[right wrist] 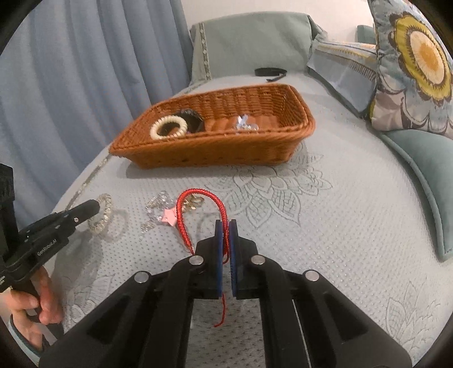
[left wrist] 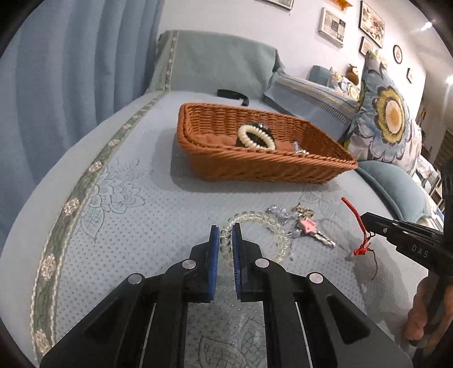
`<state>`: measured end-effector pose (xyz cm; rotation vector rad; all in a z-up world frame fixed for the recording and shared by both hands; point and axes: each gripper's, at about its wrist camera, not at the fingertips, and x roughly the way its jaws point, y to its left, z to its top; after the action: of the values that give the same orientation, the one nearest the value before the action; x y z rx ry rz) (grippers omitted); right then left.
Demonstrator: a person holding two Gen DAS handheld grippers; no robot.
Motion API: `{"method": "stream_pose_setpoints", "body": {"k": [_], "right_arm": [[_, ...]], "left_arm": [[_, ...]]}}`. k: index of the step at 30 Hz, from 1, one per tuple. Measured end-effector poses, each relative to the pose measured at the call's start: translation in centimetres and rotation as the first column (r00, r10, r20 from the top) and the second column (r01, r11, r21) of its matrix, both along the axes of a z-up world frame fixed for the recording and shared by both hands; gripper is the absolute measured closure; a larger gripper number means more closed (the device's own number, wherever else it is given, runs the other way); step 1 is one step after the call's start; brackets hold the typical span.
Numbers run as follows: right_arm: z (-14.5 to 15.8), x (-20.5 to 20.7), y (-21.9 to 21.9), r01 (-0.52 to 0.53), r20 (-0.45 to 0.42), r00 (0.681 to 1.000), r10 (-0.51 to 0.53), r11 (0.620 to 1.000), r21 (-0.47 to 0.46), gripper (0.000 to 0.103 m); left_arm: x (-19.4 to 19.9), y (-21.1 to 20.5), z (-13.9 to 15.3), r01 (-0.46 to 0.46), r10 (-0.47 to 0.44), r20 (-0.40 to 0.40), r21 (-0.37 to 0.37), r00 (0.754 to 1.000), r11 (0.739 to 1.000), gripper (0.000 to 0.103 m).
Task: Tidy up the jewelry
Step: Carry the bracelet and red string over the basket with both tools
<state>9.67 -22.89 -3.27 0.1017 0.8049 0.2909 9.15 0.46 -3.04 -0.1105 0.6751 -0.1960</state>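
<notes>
From the left wrist, the left gripper (left wrist: 226, 235) is pinched narrow on a clear bead bracelet (left wrist: 271, 226), whose loop curves off toward 2 o'clock over the blue bedspread (left wrist: 127, 226). Just beyond at 1 o'clock lie a pink key (left wrist: 310, 226) and small crystal pieces (left wrist: 279, 211). The wicker basket (left wrist: 254, 167) sits at 12 o'clock, holding a pearl bracelet (left wrist: 256, 136) on a dark one. At 3 o'clock the right gripper (left wrist: 366, 219) grips a red cord (left wrist: 359, 226); only here do wall pictures (left wrist: 332, 27) show.

From the right wrist, the right gripper (right wrist: 225, 226) is closed tight on the red cord (right wrist: 218, 203), which arches toward 11 o'clock with a tail hanging down. The left gripper (right wrist: 94, 203) at 9 o'clock touches the clear bead bracelet (right wrist: 102, 218). Only this view shows crystal pieces inside the wicker basket (right wrist: 215, 153), and open bedspread at 3 o'clock up to the teal cushion (right wrist: 419, 169).
</notes>
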Motion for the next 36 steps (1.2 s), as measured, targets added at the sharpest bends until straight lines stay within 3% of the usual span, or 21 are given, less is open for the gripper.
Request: {"method": "stream_pose_setpoints", "body": {"k": [13,21,24,28,31,36], "right_arm": [[3.8,-0.2,-0.6,0.021,0.105,0.994,-0.029,0.997,0.08,0.1],[8.0,4.6,0.6,0.021,0.171,0.985,-0.028,0.999,0.044,0.1],[9.0,7.6,1.1,0.038,0.19,0.981,-0.04,0.999,0.011,0.1],[8.3,11.2,1.5,0.064,0.191,0.98,-0.055,0.997,-0.042,0.1],[6.5,13.9,1.9,0.078,0.153,0.986,-0.062,0.992,-0.097,0.1],[3.6,16.8,1.6,0.083,0.058,0.995,-0.078,0.994,-0.077,0.1]], "left_arm": [[-0.7,-1.0,4.1,0.053,-0.05,0.114,-0.025,0.992,0.998,0.096],[2.8,-1.4,8.7,0.044,-0.038,0.21,-0.025,0.977,0.999,0.096],[5.4,-1.6,9.5,0.034,-0.023,0.212,-0.049,0.977,0.998,0.096],[9.3,-1.8,8.9,0.022,-0.013,0.191,-0.049,0.982,0.999,0.096],[12.1,-2.6,6.9,0.008,-0.01,0.148,0.011,0.989,1.0,0.096],[13.8,-3.1,4.6,0.005,-0.009,0.108,0.038,0.994,0.999,0.096]]}}
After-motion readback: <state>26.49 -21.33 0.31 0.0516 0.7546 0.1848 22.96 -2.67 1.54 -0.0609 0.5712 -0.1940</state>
